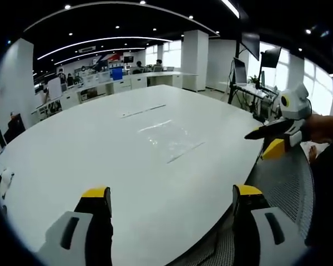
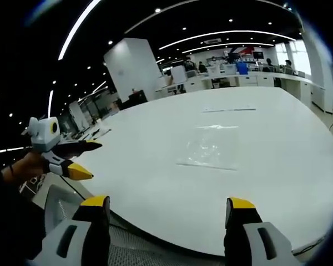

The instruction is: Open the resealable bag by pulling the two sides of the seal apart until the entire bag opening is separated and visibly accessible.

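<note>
One clear, flat, rectangular resealable plastic bag lies on the large white rounded worktop, well in from every edge and roughly mid-surface. It lies flat with nothing touching it. Whether its seal is closed cannot be told from either view.

One thin, pale, narrow strip lies on the worktop beyond the bag, towards the far edge and apart from the bag. What it is made of cannot be told.

Two grippers are counted, each with two black jaws tipped in yellow.

Left gripper: jaws wide apart, holding nothing, over the near edge of the worktop and well apart from the bag. In the right gripper view it shows off the worktop's left edge, held by a hand, with its tips clearly parted.

Right gripper: jaws wide apart, holding nothing, over the near edge and well apart from the bag. In the left gripper view it shows off the worktop's right edge, held by a hand, jaws parted.

A grey mesh surface sits below the near edge; what it belongs to cannot be told.
</note>
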{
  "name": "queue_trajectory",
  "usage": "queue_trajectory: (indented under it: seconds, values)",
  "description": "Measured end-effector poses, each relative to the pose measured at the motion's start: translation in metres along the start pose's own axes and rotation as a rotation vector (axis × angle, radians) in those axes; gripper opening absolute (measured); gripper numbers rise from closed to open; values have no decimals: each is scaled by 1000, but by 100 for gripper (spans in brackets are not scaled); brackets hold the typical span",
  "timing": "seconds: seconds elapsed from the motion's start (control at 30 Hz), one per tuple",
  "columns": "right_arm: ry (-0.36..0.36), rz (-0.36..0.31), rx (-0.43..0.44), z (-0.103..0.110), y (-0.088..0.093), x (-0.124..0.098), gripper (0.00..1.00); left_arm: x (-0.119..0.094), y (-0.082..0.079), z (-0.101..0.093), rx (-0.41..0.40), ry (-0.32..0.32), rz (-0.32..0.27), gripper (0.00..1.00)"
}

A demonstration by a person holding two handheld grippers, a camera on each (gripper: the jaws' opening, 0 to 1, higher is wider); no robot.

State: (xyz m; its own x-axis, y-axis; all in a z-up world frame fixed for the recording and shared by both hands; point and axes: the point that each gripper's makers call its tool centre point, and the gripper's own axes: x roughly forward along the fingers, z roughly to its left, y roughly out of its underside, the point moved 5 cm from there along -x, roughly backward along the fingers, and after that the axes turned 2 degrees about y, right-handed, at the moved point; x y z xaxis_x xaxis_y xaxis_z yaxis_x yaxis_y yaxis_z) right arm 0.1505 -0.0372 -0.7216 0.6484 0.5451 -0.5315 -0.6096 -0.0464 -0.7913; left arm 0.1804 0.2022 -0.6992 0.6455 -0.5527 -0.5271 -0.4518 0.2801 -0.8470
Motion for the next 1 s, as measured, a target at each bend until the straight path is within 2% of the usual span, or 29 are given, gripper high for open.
queue_trajectory:
  seconds: [0.4,0.7,1.0]
  values:
    - [-8,3,-19,-10,-13,15,84,1,-4,3,-11,-8,-3,88]
    - [-12,-8,-89,-19,-35,32,83,8,-2,4,-15,20,10,89]
    - [-37,32,-162,-29,-44,50,77,17,-3,13,-6,23,25,89]
